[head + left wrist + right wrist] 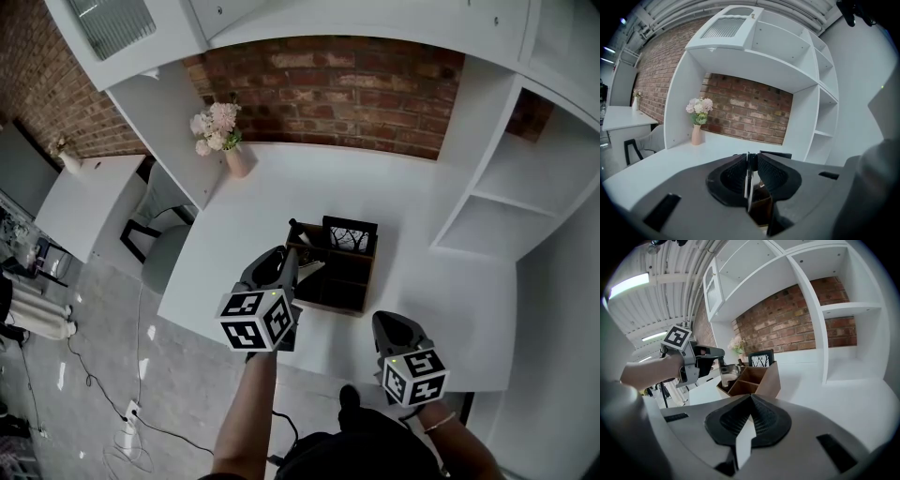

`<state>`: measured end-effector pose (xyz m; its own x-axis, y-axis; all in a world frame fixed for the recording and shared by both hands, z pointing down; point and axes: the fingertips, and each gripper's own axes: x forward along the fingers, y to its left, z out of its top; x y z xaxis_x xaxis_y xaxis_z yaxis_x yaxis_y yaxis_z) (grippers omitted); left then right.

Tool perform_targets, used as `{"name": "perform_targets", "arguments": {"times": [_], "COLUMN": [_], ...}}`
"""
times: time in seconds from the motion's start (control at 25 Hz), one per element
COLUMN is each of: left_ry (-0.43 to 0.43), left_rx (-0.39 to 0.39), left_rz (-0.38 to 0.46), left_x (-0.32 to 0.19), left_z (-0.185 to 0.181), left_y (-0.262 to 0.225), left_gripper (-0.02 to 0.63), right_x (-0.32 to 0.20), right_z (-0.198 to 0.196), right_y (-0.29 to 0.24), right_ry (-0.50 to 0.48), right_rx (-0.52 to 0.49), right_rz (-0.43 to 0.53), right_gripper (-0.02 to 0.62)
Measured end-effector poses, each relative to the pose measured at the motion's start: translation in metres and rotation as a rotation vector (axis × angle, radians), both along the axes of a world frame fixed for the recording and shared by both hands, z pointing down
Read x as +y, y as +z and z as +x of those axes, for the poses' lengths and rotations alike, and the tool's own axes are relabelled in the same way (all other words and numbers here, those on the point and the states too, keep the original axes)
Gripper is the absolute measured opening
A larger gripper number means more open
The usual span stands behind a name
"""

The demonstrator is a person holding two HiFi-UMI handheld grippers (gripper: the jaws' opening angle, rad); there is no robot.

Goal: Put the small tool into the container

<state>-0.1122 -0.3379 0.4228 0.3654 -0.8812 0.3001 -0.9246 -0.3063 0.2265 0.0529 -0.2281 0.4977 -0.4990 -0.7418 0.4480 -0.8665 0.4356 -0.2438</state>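
A wooden container (361, 281) with several compartments stands mid-table. My left gripper (292, 267) hovers at its left edge, shut on the small tool (311, 266), a thin metal blade with a dark handle. In the left gripper view the tool (748, 187) shows edge-on between the jaws of the left gripper (751, 161). The right gripper view shows the tool's blade (726, 373) hanging over the container (761, 380), at its left compartment. My right gripper (389, 325) is near the table's front edge, right of the container. The right gripper (751, 404) is shut on nothing.
A black-framed card (349, 234) stands in the container's back compartment. A pink vase of flowers (225, 141) sits at the table's far left corner. White shelving (506, 206) borders the right side, a brick wall (337, 94) the back. A chair (159, 244) is beside the left edge.
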Motion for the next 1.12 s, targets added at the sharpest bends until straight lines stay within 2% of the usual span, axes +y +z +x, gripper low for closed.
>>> {"name": "perform_targets", "arguments": {"times": [0.6,0.84,1.12], "left_ry": [-0.039,-0.026,-0.029], "left_rx": [0.026,-0.004,-0.048], "left_rz": [-0.052,-0.056,-0.114], "left_x": [-0.002,-0.007,-0.005], "left_z": [-0.010,-0.007,-0.011], "left_y": [0.021,0.023,0.036], "left_gripper": [0.075,0.075,0.109], "right_x": [0.003,0.003,0.005], "right_z": [0.007,0.007,0.003], "right_y": [0.000,0.000,-0.003], "right_ry": [0.001,-0.003,-0.014], "right_rx": [0.005,0.001,-0.001], "right_rz": [0.002,0.004,0.009], "right_gripper": [0.004,0.003,0.005]}}
